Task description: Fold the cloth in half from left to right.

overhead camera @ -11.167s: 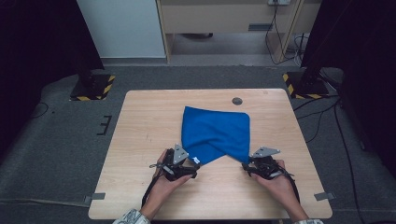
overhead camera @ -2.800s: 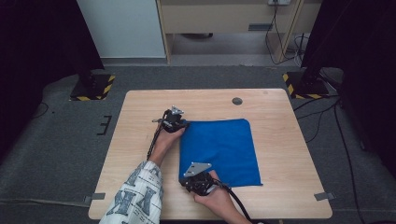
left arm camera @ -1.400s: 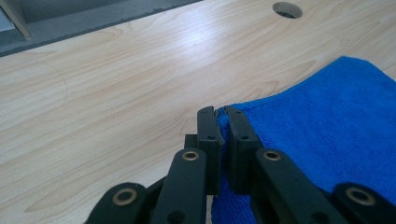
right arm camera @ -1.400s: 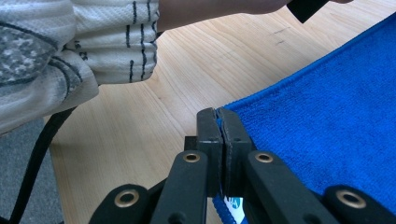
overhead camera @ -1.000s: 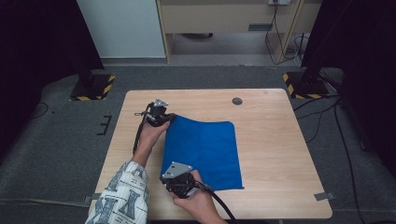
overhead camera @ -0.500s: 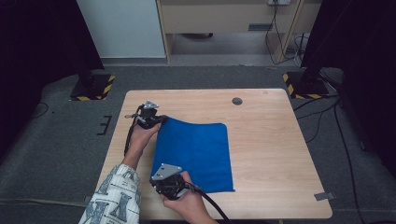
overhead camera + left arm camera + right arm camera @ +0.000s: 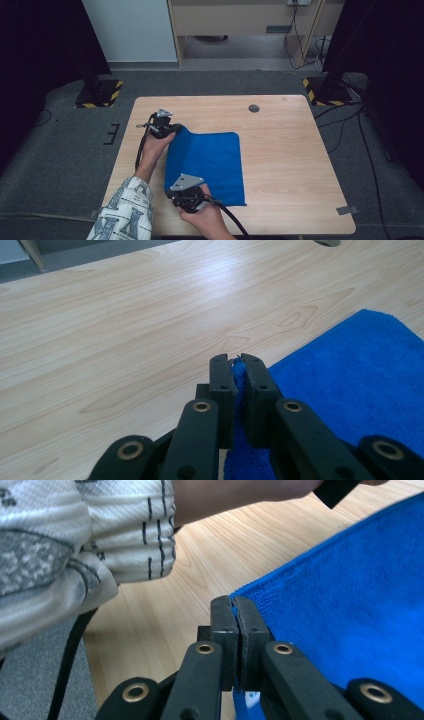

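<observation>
While both sets of jaws are pinching corners of the blue cloth (image 7: pixel 210 162), it is draping limp, light, best held at corners

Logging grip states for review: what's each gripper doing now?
Left gripper: shut on the blue cloth.
Right gripper: shut on the blue cloth.

Black tool (image 7: pixel 236 371) with brass-ringed holes; apparently patterned white sleeve (image 7: pixel 122 212).

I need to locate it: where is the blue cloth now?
In the high view the blue cloth lies left of the table's centre, its left edge pinched by both grippers.
</observation>
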{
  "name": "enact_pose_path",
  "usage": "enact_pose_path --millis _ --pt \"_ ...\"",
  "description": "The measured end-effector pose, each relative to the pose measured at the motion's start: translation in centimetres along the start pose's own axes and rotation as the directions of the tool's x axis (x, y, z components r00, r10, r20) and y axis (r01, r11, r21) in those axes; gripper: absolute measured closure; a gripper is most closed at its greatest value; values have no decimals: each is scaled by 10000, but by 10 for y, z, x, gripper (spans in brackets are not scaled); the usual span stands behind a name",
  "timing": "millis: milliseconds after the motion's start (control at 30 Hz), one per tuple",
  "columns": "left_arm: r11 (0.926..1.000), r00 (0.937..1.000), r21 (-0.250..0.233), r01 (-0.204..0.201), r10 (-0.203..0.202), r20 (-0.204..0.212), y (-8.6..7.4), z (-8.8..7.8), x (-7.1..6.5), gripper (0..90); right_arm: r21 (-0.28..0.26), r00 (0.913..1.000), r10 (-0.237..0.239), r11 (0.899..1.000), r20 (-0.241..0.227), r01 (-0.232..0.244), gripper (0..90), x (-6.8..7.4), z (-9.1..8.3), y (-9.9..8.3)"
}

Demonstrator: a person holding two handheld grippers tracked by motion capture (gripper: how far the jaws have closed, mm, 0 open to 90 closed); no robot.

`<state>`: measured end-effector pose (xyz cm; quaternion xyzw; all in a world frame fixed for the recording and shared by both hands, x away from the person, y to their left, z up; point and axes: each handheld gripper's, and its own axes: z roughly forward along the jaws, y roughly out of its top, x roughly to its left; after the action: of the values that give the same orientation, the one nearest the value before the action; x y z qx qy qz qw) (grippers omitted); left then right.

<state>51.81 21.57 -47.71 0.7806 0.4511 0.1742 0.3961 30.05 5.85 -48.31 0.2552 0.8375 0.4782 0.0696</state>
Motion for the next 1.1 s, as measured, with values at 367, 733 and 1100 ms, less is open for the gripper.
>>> enact_pose_path --millis 367,733,1100 --pt "9991 9995 283 -308 306 81 9 31 -38 844 252 9987 333 9991 397 -343 885 -24 -34 -32" --pt "9976 9985 533 -438 419 353 23 61 -77 844 412 9957 489 9978 783 -522 885 -43 -73 -55" --pt "9959 9983 807 -412 376 454 23 82 -96 845 483 9937 687 9961 881 -732 885 -55 -90 -68"
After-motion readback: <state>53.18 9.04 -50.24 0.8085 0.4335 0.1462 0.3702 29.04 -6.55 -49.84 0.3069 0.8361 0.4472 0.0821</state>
